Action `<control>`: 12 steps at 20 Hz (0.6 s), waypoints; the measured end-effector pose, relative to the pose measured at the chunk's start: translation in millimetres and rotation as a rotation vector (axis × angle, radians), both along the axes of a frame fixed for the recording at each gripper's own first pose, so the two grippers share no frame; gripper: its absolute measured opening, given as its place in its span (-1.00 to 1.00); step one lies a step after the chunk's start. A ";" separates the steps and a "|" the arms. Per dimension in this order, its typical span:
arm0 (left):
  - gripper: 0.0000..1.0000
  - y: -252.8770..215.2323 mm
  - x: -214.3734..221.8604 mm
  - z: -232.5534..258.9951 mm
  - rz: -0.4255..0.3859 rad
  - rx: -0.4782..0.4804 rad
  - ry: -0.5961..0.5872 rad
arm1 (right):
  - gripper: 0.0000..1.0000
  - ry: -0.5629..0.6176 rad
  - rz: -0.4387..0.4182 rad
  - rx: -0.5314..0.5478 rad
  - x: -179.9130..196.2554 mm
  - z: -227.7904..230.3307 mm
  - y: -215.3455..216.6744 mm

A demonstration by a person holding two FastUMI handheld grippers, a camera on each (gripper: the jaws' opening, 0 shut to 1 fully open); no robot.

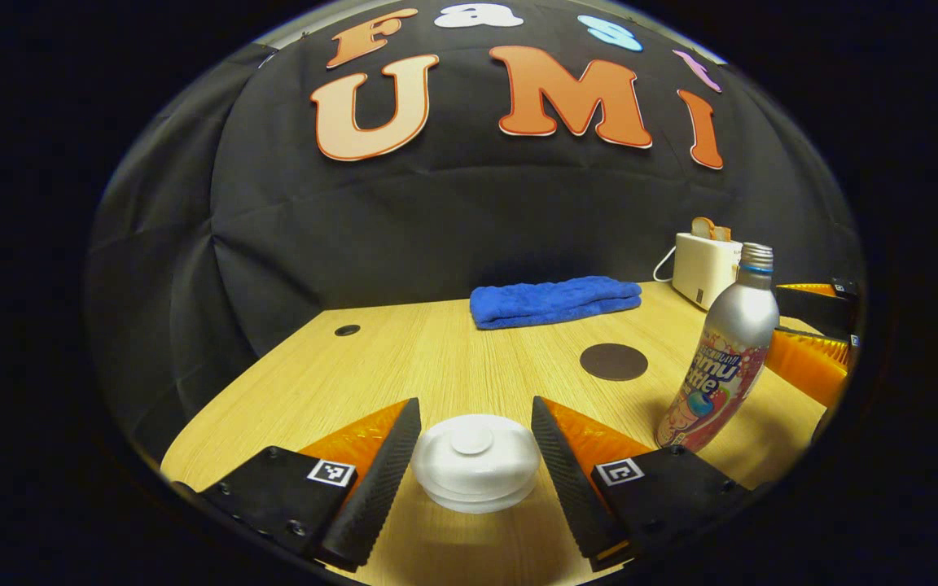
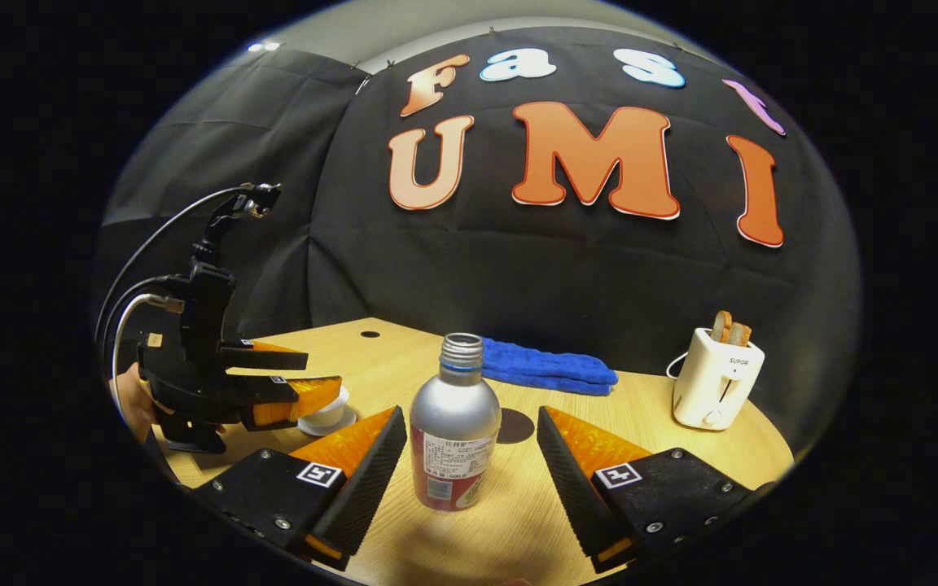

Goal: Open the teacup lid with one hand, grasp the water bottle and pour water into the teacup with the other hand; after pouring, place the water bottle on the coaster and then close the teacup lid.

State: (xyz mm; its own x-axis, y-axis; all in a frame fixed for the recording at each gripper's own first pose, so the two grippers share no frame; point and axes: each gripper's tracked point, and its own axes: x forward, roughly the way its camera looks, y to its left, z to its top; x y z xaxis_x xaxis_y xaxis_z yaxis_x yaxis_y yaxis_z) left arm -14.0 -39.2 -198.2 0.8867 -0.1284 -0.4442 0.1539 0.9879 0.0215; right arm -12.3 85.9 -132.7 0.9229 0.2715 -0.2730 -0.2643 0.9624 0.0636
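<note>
The left gripper point(image 1: 475, 464) stands with its fingers apart, one on each side of the white teacup lid point(image 1: 475, 456), and neither finger touches the lid yet. The lid sits on the teacup at the near side of the worktop point(image 1: 404, 358). The right gripper point(image 2: 469, 468) also has its fingers apart, with the water bottle point(image 2: 454, 423) upright between them and a gap on both sides. The bottle has no cap on its neck. The dark round coaster point(image 1: 614, 361) lies farther back, behind the bottle, and a blue towel point(image 1: 554, 299) and a white toaster point(image 1: 705, 267) are at the far side.

Several things could go wrong from here, in my judgement. The lid is low and rounded, with a small knob on top. If the left fingers close too low, they may press the cup together with the lid and drag or tip the whole cup. If they close too high, they may slip off the curved edge.

The bottle is tall and narrow, and its metal body looks smooth. If one finger of the right gripper meets it before the other, it may push the bottle over, and water would run out of the open neck onto the worktop. A weak hold could also let it slide down while it is tilted.

The cup and the bottle stand near each other, so the two grippers could knock together during pouring.
</note>
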 end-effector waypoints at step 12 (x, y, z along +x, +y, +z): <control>0.22 3.4 3.5 -10.4 0.007 0.015 0.029 | 0.94 0.055 0.024 -0.022 2.5 -22.3 4.7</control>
State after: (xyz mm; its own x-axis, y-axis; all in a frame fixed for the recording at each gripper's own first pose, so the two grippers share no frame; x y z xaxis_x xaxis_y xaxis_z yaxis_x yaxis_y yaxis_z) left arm -10.5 -35.8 -208.6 0.8742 -0.1155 -0.4716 0.1480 0.9885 0.0321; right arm -9.7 90.7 -155.0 0.8995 0.2869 -0.3295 -0.2841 0.9571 0.0577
